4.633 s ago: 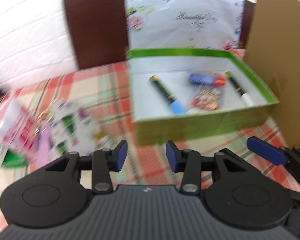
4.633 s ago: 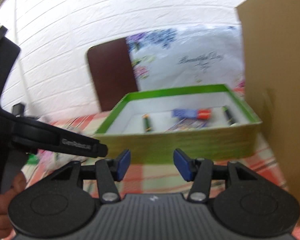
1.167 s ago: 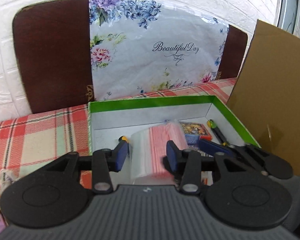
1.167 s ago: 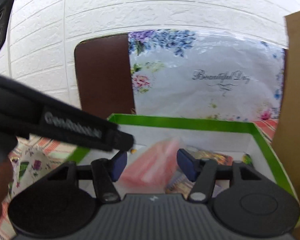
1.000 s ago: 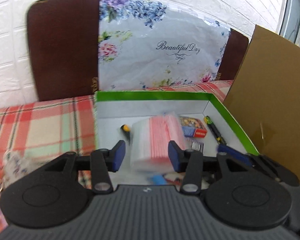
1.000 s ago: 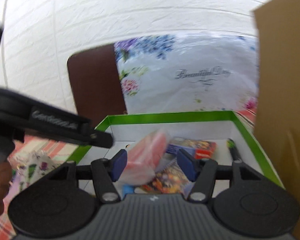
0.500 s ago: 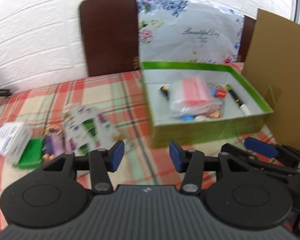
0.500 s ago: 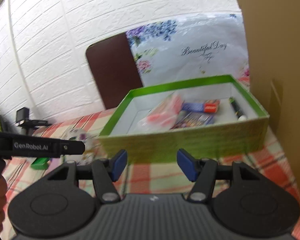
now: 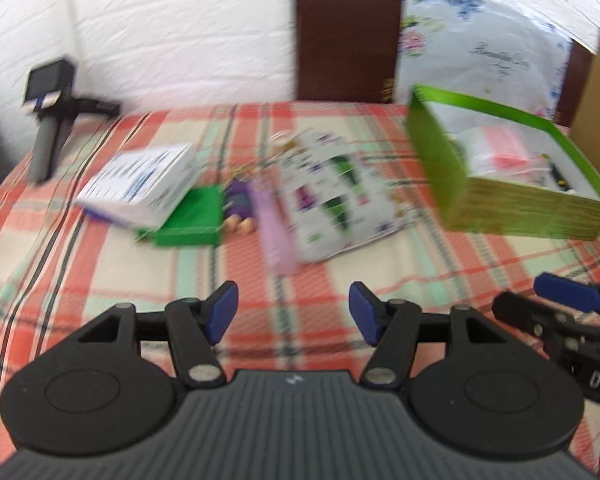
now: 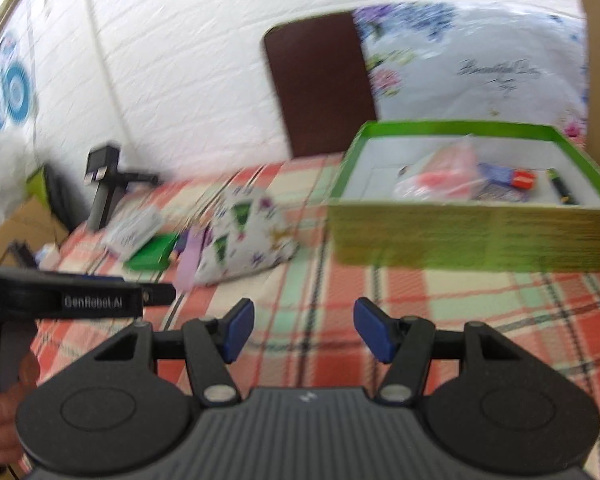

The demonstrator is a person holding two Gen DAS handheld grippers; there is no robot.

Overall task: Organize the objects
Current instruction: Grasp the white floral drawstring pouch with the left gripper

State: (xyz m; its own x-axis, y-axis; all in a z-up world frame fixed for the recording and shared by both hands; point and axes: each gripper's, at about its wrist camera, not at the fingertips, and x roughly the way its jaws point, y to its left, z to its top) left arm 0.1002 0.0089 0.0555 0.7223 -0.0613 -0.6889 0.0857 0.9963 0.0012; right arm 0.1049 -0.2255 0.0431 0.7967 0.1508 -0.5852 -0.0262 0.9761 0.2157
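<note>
Both wide and empty above the checked bench (image 9: 100, 264): left claw (image 9: 293, 317), right claw (image 10: 303, 329); pink-striped bag (image 10: 444, 172) inside green box (image 10: 472, 236); floral pouch (image 9: 336, 196) left of it.

I see a white brick wall (image 10: 172, 80) behind the table, a dark brown chair back (image 9: 346, 32) at its far edge, and a red-green plaid tablecloth (image 9: 100, 264) in bright daylight.
</note>
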